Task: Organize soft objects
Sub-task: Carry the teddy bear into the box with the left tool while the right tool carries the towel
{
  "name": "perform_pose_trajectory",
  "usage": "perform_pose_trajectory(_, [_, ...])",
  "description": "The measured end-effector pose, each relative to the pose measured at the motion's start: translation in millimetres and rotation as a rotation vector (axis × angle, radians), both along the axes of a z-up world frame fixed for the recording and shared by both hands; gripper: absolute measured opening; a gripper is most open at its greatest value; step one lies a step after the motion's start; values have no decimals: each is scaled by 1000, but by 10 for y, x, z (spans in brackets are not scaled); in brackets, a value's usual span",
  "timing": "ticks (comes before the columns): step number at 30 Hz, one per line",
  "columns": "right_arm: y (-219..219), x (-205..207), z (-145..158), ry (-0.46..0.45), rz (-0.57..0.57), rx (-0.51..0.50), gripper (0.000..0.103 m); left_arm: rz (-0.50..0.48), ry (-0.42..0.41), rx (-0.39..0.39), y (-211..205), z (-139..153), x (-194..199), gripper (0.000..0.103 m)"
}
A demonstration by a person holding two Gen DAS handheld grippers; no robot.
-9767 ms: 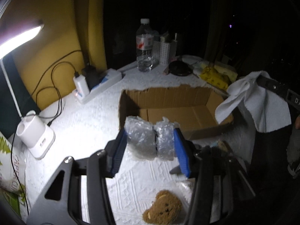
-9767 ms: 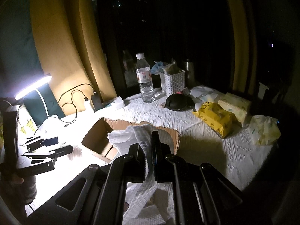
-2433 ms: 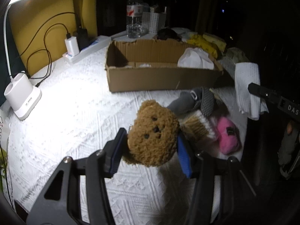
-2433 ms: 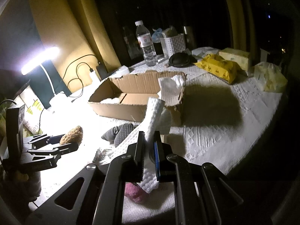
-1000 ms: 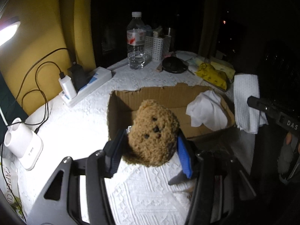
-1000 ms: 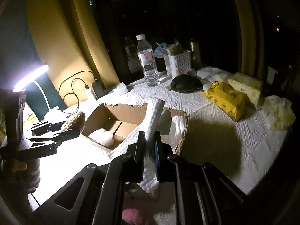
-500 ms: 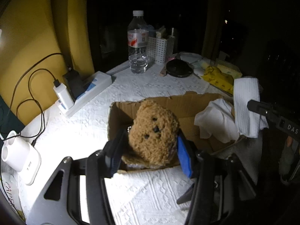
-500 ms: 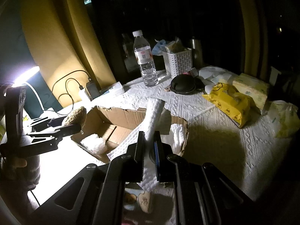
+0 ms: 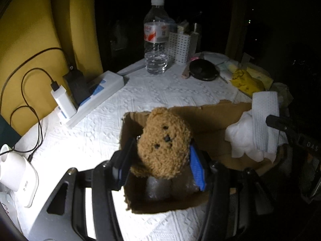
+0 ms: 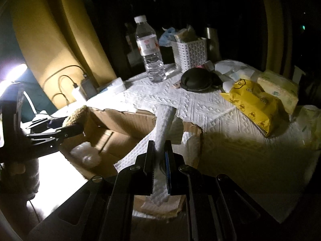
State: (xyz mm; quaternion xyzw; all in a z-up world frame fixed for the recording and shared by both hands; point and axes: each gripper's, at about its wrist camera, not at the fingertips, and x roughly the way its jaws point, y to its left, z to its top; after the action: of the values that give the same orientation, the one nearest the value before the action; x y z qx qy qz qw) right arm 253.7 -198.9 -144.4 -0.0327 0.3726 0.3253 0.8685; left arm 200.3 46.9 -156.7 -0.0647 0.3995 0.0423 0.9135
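My left gripper [image 9: 160, 158] is shut on a brown teddy bear [image 9: 164, 142] and holds it over the left end of the open cardboard box [image 9: 210, 112]. Clear plastic-wrapped bundles [image 9: 170, 186] lie in the box below the bear. My right gripper [image 10: 160, 156] is shut on a white folded cloth [image 10: 163, 126] over the box's right end [image 10: 124, 124]. The cloth also shows in the left wrist view [image 9: 264, 120], next to a white cloth [image 9: 238, 138] lying in the box. The bear shows in the right wrist view [image 10: 77, 115], with the wrapped bundles [image 10: 86, 154] beneath.
On the white tablecloth [image 9: 160, 92] stand a water bottle [image 9: 156, 38], a white perforated basket [image 9: 180, 48], a black round case [image 9: 202, 70], a power strip with chargers [image 9: 88, 98], a lamp base [image 9: 16, 176] and yellow tissue packs [image 10: 252, 102].
Both grippers have moved forward over the box. The bear now hangs above the box's left end and the folded cloth above its right end.
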Motion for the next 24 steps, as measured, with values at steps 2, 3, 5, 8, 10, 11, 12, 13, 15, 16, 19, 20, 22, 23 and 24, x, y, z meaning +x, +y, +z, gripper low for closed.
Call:
perform_pose_trajectory(2, [40,34,-45,11,2,-4,10,4,8,-2,20,-48,41,54])
perform_pose_trajectory(3, [57,48,-62,14,3,-9,10,5,10,-2,27,-64,55,54])
perform_pose_trajectory(5, [105,67,-99,17,6,-25,10,8,14,1,37,-96,92,54])
perform_pose_trajectory(8, [172,99,-159,23,0,-52,10,13,18,4,48,-134,138,54])
perform_pose_trajectory(10, [210,116,-210,29,-5,-71,10,19,21,8,56,-163,163,54])
perform_pose_trajectory(11, [231,124,-235,33,-5,-80,10,20,22,11,58,-175,173,54])
perform_pose_trajectory(12, [245,124,-259,34,-6,-91,10,22,21,17,56,-182,180,54])
perform_pose_trajectory(13, [259,125,-284,36,-6,-102,10,22,20,24,52,-187,185,54])
perform_pose_trajectory(15, [279,130,-337,46,-6,-124,10,21,18,29,49,-189,196,54])
perform_pose_trajectory(16, [295,130,-365,47,-7,-139,10,22,17,32,51,-191,203,55])
perform_pose_trajectory(19, [315,110,-375,39,-9,-160,10,22,16,34,53,-188,228,55])
perform_pose_trajectory(20, [324,107,-378,39,-11,-168,10,21,15,37,50,-185,233,55])
perform_pose_trajectory(22, [346,102,-390,38,-13,-186,10,19,12,39,48,-178,245,55])
perform_pose_trajectory(23, [352,96,-396,38,-13,-192,10,19,12,38,48,-177,247,55])
perform_pose_trajectory(24, [358,91,-401,37,-15,-198,10,18,14,39,49,-179,258,55])
